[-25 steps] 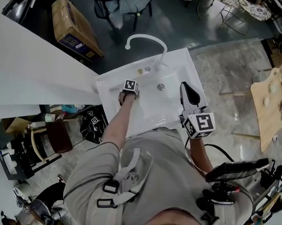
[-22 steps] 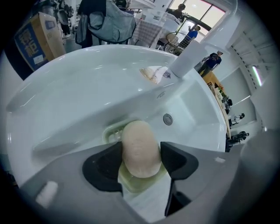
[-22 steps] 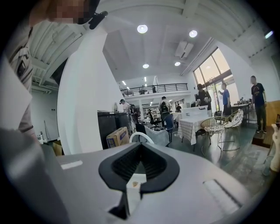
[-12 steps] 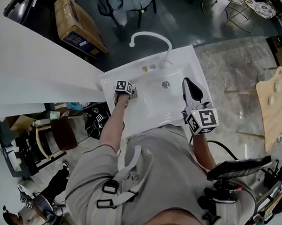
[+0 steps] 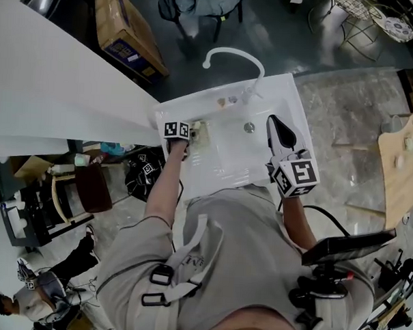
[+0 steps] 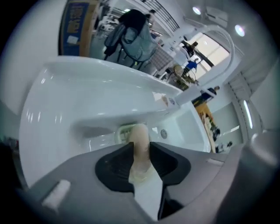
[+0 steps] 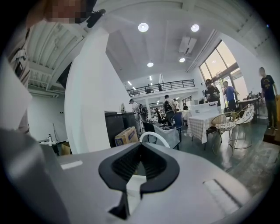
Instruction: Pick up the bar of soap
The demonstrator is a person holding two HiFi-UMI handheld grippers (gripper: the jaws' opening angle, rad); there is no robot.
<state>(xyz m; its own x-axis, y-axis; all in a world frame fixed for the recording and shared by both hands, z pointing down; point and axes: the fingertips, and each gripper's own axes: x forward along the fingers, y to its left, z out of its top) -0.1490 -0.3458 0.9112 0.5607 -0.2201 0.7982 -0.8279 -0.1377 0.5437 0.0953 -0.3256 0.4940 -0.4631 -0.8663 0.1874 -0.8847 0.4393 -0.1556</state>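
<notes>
A pale beige bar of soap (image 6: 140,135) stands on edge between the black pads of my left gripper (image 6: 141,148). The jaws have just been closing and now press on it from both sides. It hangs just above a greenish soap dish (image 6: 126,130) on the left ledge of the white sink (image 5: 227,158). In the head view the left gripper (image 5: 194,133) is at the basin's left rim, with the soap (image 5: 200,132) at its tip. My right gripper (image 5: 274,124) hovers over the sink's right side. In its own view the right gripper (image 7: 139,151) is shut with nothing in it.
A curved white faucet (image 5: 235,58) rises at the sink's back and the drain (image 5: 249,127) sits mid-basin. A cardboard box (image 5: 127,34) lies on the floor behind. A black bag (image 5: 141,175) is below the sink's left side, and a wooden board (image 5: 405,156) stands at the far right.
My left gripper has moved toward the sink's left rim and risen a little, and the soap now shows at its tip. The right gripper has barely shifted.
</notes>
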